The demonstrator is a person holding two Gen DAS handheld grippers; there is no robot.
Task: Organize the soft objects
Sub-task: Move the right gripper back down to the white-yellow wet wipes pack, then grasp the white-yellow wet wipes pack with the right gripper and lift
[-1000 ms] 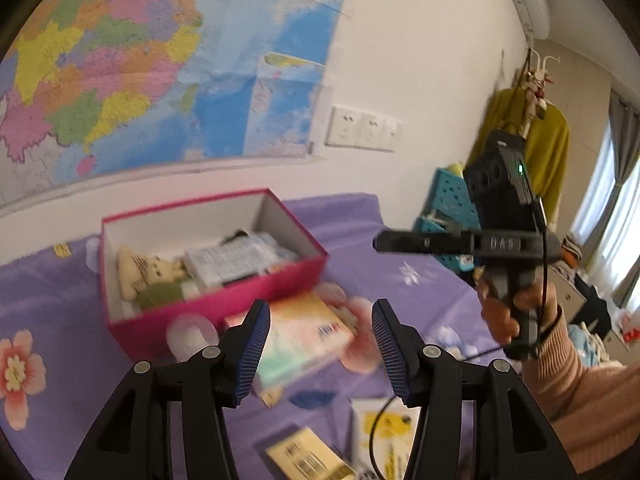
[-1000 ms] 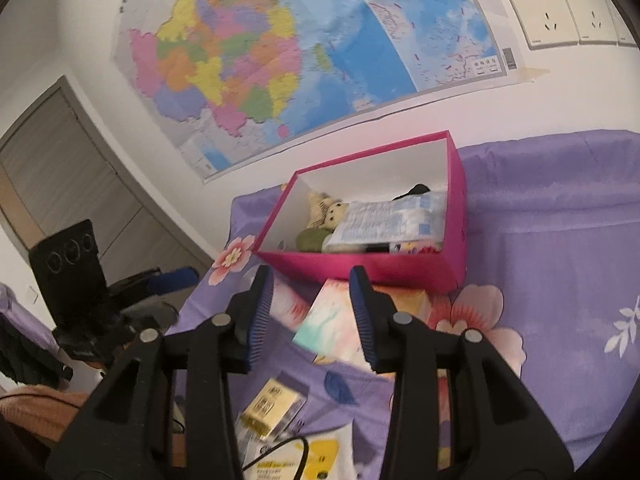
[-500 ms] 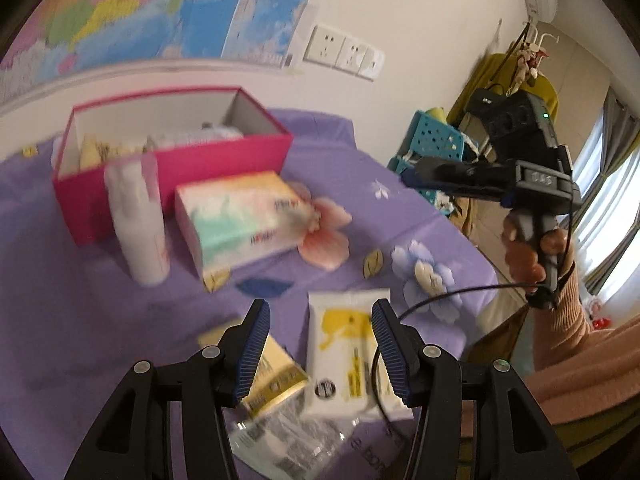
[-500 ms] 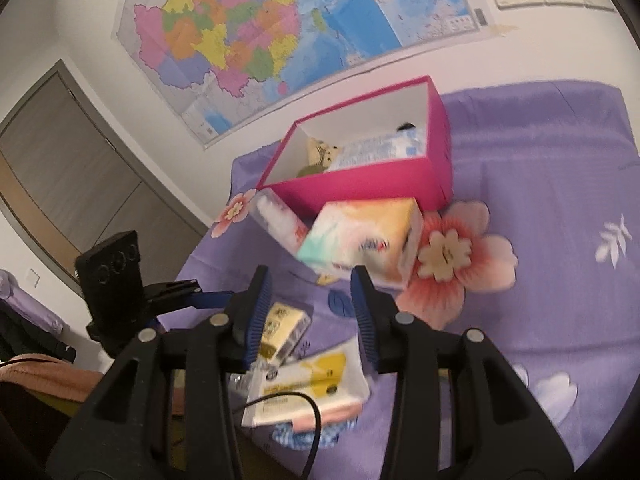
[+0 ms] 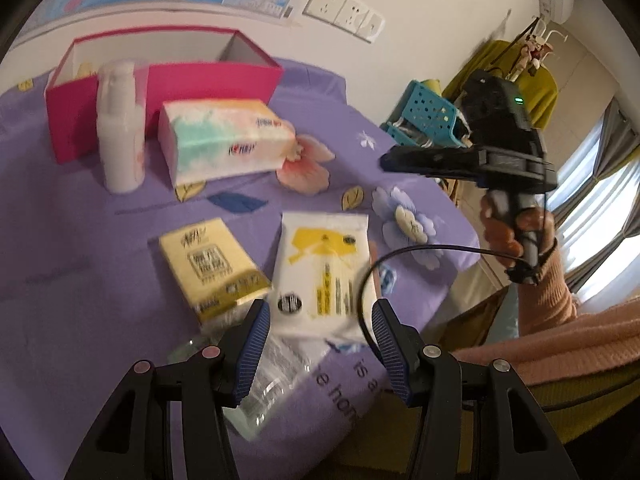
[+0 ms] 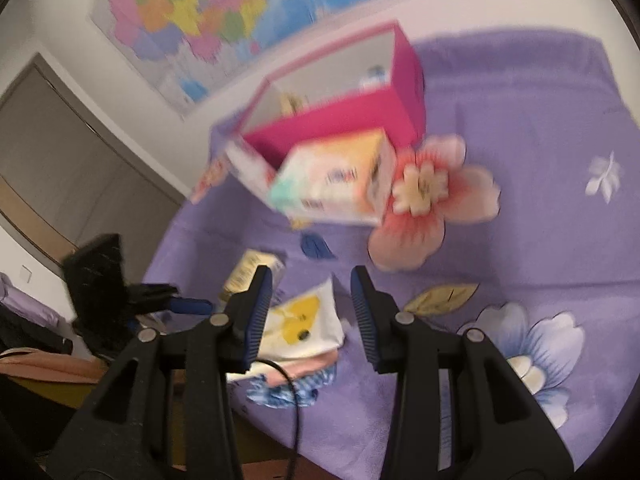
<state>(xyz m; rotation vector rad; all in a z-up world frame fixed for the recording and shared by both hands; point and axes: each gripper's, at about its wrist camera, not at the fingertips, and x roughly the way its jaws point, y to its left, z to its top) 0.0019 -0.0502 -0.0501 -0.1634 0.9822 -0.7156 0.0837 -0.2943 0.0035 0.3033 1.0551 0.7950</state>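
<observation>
A pink open box (image 5: 208,76) stands at the back of the purple flowered tablecloth (image 5: 60,240); it also shows in the right wrist view (image 6: 344,112). In front of it lie a pastel tissue pack (image 5: 224,140) (image 6: 332,184), a yellow tissue packet (image 5: 212,264) (image 6: 248,272), a white and yellow wipes pack (image 5: 324,272) (image 6: 304,320) and a clear plastic packet (image 5: 272,376). My left gripper (image 5: 320,344) is open and empty, just above the wipes pack. My right gripper (image 6: 310,312) is open and empty, held above the table's right part; it also shows in the left wrist view (image 5: 468,160).
A white pump bottle (image 5: 120,128) stands upright in front of the box's left part. A blue basket (image 5: 424,120) and hanging clothes are beyond the table's right edge. A wall map (image 6: 208,12) and sockets (image 5: 344,12) are behind. A black cable (image 5: 400,256) hangs over the wipes pack.
Both grippers have tilted down and drawn back from the box toward the near packs. The views now look down on the wipes pack and the yellow packet. Both stay open.
</observation>
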